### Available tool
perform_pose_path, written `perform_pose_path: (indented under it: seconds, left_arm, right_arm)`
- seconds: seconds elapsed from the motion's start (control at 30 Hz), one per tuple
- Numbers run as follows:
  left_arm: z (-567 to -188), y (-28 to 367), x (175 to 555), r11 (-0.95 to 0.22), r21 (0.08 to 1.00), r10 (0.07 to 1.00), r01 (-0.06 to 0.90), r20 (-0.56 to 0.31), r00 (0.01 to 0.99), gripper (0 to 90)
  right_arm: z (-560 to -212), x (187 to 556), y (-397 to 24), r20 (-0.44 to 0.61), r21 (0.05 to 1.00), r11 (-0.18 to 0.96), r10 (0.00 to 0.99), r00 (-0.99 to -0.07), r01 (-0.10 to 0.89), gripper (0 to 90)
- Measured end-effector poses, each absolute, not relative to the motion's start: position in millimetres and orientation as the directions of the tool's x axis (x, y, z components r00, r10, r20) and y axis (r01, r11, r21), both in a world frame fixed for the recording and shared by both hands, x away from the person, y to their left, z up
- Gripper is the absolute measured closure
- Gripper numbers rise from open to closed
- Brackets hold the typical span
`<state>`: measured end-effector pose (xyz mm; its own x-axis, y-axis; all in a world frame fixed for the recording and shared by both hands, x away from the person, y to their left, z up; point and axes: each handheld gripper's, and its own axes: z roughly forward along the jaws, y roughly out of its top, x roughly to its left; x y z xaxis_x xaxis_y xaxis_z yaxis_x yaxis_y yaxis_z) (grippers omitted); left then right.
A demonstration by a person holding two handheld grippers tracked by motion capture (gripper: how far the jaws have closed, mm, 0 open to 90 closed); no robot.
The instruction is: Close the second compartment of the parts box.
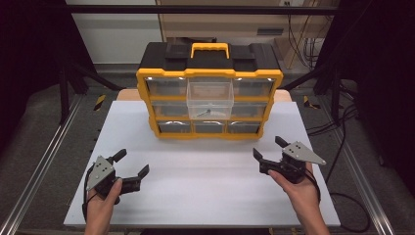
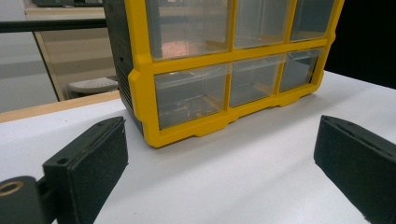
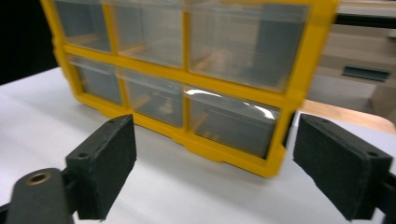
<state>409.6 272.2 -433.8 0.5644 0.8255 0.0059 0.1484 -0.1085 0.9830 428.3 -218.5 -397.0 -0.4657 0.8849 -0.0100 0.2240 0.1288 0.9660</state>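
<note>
A yellow and black organizer (image 1: 209,93) with clear drawers stands upright at the back of the white table (image 1: 205,181). Its top middle drawer (image 1: 210,100) is pulled out, with a small dark item lying inside. My left gripper (image 1: 132,164) rests near the front left, open, nothing between its jaws. My right gripper (image 1: 268,148) hovers at the front right, open and empty. The left gripper view looks at the organizer's lower left corner (image 2: 144,126) past wide-apart pads (image 2: 93,163). The right gripper view faces the organizer's lower right drawers (image 3: 229,119) between spread pads (image 3: 105,163).
Metal frame rails (image 1: 44,161) run along both sides of the table. Cables (image 1: 342,122) trail on the floor at the right. A wooden board edge (image 2: 56,105) lies behind the table. Bare white surface stretches between the two grippers.
</note>
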Motion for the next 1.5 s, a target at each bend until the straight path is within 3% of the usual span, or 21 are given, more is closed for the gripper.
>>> perform_pose_path:
  seconds: [0.1, 0.13, 0.23, 0.3, 0.87, 1.07, 1.5]
  left_arm:
    - [-434, 273, 410, -0.107, 0.982, 0.828, 0.153, 0.003, 0.561, 2.9]
    - [-434, 274, 410, -0.106, 0.982, 0.828, 0.154, 0.002, 0.561, 2.9]
    - [-434, 274, 410, -0.106, 0.983, 0.828, 0.153, 0.002, 0.56, 2.9]
    - [-434, 275, 410, -0.104, 0.983, 0.829, 0.153, 0.001, 0.559, 2.9]
    - [-436, 273, 411, -0.117, 0.981, 0.826, 0.155, 0.01, 0.563, 3.0]
    - [-436, 273, 411, -0.12, 0.981, 0.825, 0.155, 0.011, 0.565, 2.9]
    - [-436, 275, 411, -0.111, 0.981, 0.829, 0.157, 0.004, 0.56, 2.9]
  right_arm:
    - [-389, 430, -212, -0.023, 0.966, 0.146, 0.872, -0.489, 0.215, 21.7]
    - [-384, 431, -209, -0.028, 0.963, 0.158, 0.865, -0.502, 0.218, 29.7]
    - [-378, 431, -205, -0.037, 0.961, 0.169, 0.862, -0.506, 0.217, 36.9]
    - [-371, 432, -201, -0.038, 0.961, 0.175, 0.853, -0.52, 0.216, 48.7]
    - [-359, 438, -193, -0.003, 0.97, 0.139, 0.828, -0.561, 0.2, 83.7]
    - [-354, 439, -188, -0.011, 0.97, 0.148, 0.818, -0.575, 0.192, 89.8]
    - [-348, 444, -173, 0.013, 0.973, 0.127, 0.804, -0.594, 0.193, 90.0]
